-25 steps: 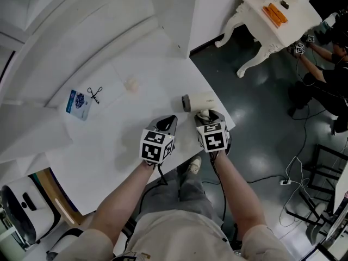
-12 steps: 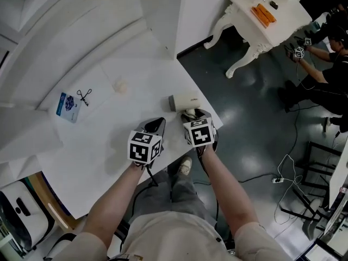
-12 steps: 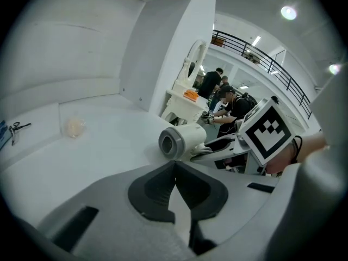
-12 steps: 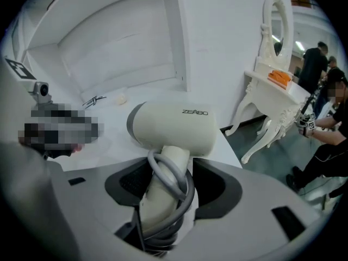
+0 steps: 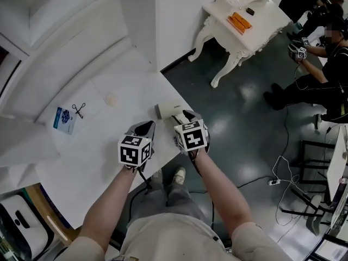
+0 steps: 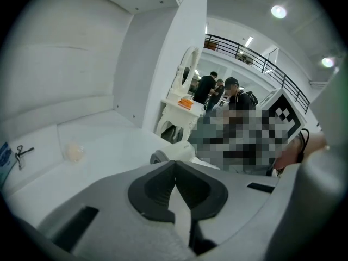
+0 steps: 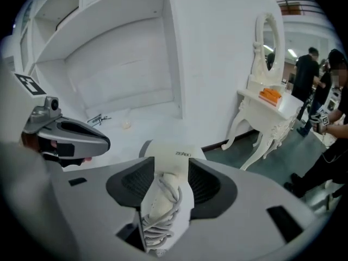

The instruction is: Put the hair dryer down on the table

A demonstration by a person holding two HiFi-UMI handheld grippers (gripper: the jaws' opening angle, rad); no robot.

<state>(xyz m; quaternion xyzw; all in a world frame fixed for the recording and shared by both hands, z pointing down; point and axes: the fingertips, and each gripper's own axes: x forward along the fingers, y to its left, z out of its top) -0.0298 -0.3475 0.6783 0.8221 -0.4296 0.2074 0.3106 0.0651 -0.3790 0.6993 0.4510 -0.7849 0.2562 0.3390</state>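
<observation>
Your right claw (image 7: 166,186) grips the dryer (image 7: 168,151) handle at the counter (image 5: 98,156) edge; lower it, then release.

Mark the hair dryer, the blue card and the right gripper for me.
hair dryer (image 5: 169,111): head view, on its barrel.
blue card (image 5: 63,119): head view, at its middle.
right gripper (image 7: 167,173): right gripper view, midway between its fingertips.

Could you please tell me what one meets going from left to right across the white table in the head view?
blue packet → small black scissors-like tool → pale round lump → left gripper → hair dryer
</observation>
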